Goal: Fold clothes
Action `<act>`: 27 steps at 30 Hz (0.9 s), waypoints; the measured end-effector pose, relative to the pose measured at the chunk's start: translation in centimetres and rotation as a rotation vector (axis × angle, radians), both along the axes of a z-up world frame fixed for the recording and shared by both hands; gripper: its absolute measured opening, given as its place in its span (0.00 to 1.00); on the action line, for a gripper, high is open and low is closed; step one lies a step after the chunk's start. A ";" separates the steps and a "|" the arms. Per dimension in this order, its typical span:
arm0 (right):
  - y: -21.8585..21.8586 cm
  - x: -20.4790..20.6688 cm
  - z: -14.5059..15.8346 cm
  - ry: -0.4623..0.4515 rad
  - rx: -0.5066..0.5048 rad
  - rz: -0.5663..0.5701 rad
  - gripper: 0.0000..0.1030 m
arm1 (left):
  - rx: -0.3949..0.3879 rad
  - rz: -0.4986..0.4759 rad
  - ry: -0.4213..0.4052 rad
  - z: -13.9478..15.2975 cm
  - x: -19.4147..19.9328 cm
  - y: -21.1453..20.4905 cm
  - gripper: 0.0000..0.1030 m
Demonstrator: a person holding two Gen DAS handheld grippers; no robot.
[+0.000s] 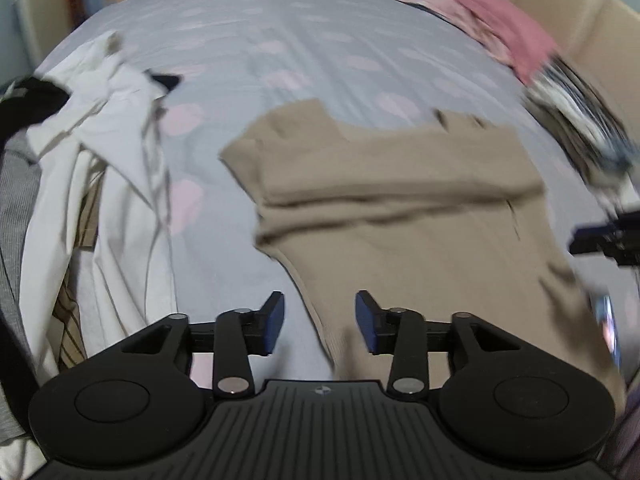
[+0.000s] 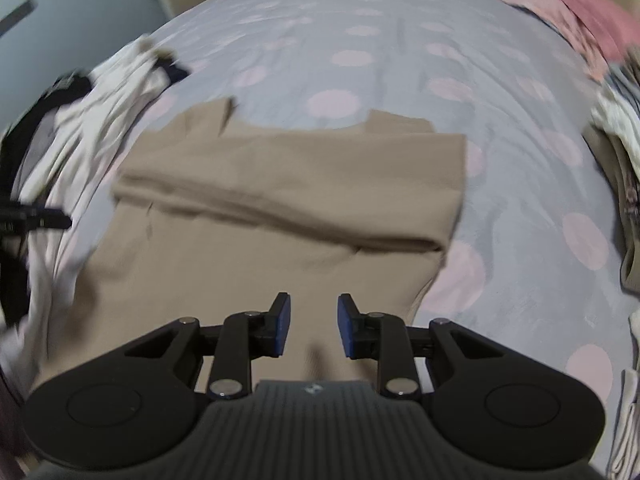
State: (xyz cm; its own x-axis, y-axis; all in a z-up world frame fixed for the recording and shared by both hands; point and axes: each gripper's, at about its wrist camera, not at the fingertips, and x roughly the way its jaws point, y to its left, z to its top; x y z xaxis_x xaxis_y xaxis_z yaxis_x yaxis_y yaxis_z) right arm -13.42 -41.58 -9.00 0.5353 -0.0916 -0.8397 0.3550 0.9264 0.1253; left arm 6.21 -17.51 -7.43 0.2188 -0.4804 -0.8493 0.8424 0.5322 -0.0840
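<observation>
Both your claws are released above the tan garment (image 1: 400, 208) on the dotted bedsheet (image 1: 280, 40).

Your left gripper (image 1: 320, 322) stands with jaws apart over the garment's near left edge, holding nothing. Your right gripper (image 2: 308, 326) is also spread and holds nothing; the tan cloth lies directly under and ahead of it. The garment has its far part folded across. The white clothes pile (image 1: 100, 160) at the left and the pink clothes (image 1: 512, 28) at the far right are blurred and partly cut off.

Dim, soft light — motion-blurred edges
</observation>
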 end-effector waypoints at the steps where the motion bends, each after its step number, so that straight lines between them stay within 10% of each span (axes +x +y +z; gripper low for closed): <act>1: 1.0 -0.5 -0.3 0.008 -0.017 0.039 0.29 | 0.006 -0.051 -0.027 0.0 -1.2 0.4 0.38; 12: 12.4 -7.9 -2.6 0.041 -0.201 0.436 0.51 | 0.118 -0.381 -0.158 -2.2 -12.2 5.3 0.39; 27: 22.5 -17.9 -8.1 0.258 -0.709 0.842 0.55 | 0.365 -0.963 -0.557 -8.0 -25.3 9.8 0.46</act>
State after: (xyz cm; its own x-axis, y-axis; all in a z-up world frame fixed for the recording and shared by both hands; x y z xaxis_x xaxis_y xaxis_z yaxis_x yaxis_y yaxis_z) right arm -31.33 -19.10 -17.08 0.4696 -0.2833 -0.8362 -0.4764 0.7161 -0.5101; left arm -19.13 -7.73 -15.41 0.2824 -0.3981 -0.8728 0.7833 -0.4296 0.4494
